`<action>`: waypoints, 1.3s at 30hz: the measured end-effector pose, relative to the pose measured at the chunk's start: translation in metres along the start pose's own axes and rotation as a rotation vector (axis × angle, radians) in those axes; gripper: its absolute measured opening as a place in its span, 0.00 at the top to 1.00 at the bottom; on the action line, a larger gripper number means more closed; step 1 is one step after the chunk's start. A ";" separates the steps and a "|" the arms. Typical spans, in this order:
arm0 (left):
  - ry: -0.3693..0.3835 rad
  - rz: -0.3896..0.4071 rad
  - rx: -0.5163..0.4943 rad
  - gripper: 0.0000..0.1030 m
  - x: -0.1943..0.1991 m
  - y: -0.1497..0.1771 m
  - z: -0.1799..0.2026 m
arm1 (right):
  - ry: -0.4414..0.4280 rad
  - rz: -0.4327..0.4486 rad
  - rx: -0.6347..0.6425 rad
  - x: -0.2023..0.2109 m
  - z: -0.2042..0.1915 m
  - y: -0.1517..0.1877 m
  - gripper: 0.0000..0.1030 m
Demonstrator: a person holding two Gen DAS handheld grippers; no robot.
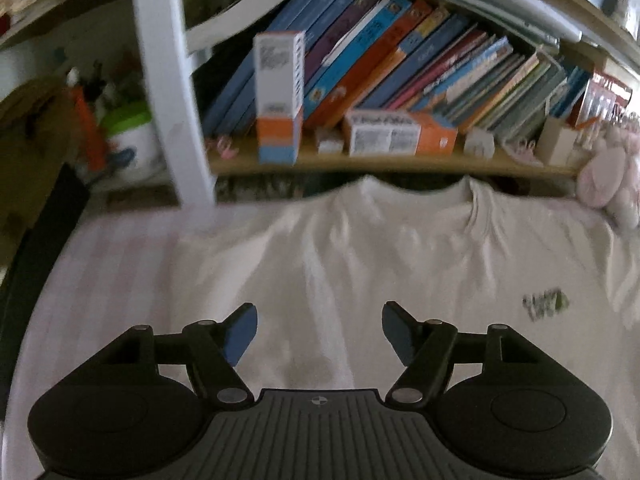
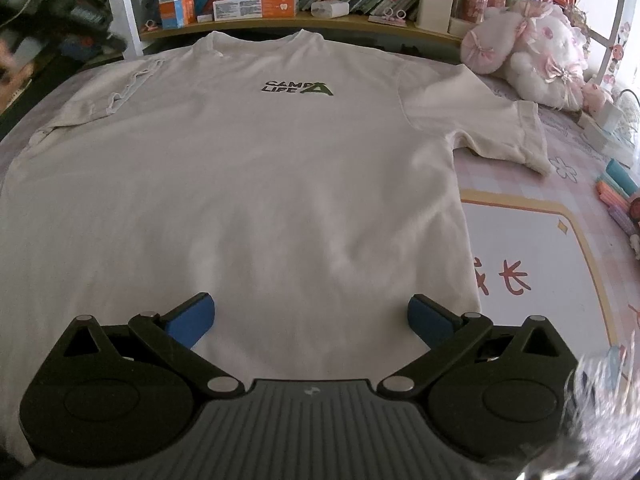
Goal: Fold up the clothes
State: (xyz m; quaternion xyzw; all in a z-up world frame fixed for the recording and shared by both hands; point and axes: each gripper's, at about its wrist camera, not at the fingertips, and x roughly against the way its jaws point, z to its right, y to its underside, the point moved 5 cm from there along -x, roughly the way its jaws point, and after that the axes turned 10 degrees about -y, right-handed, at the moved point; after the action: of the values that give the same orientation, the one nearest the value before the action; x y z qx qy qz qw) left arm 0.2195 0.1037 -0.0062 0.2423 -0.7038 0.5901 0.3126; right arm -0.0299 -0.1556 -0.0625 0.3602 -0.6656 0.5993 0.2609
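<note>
Cream T-shirt [image 2: 256, 168] spread flat, front up, on counter [image 2: 532, 248], collar toward bookshelf [image 2: 304, 26]. Left gripper [image 1: 319, 330] fingers [image 1: 240, 332] released, nothing between, shirt body beneath and ahead. Right gripper [image 2: 310, 318] fingers [image 2: 192, 318] spread wide, empty, above shirt hem; logo [image 2: 298, 88] far ahead. Plush toy [image 2: 536, 52] beyond right finger.

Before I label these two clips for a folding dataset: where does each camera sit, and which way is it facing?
Left wrist: rides on the left tool, angled down over the white T-shirt toward the bookshelf; its open blue pads show; picture is blurred.
Right wrist: rides on the right tool, angled down over the shirt's lower body, facing the collar, shelf and pink plush toy; open pads show.
Shared: the T-shirt with its chest logo, the books, the orange-and-white boxes.
</note>
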 end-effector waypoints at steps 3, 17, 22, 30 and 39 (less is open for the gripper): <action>-0.029 -0.014 0.002 0.27 0.011 0.022 -0.004 | -0.004 0.002 0.007 0.000 0.000 0.000 0.00; -0.136 -0.003 -0.119 0.16 0.042 0.084 0.008 | -0.008 0.010 0.014 -0.001 -0.002 -0.001 0.00; -0.132 -0.015 -0.122 0.16 0.040 0.090 0.012 | -0.007 0.007 0.015 -0.002 -0.002 -0.001 0.00; -0.132 -0.001 -0.128 0.16 0.040 0.091 0.012 | -0.009 0.006 0.015 0.000 -0.002 -0.001 0.00; -0.148 0.092 -0.171 0.17 0.036 0.090 0.020 | -0.010 0.012 0.017 -0.002 -0.002 0.000 0.00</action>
State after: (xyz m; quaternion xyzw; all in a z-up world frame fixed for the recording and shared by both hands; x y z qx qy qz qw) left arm 0.1280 0.1022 -0.0430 0.2250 -0.7832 0.5221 0.2517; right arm -0.0290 -0.1531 -0.0632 0.3613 -0.6640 0.6047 0.2508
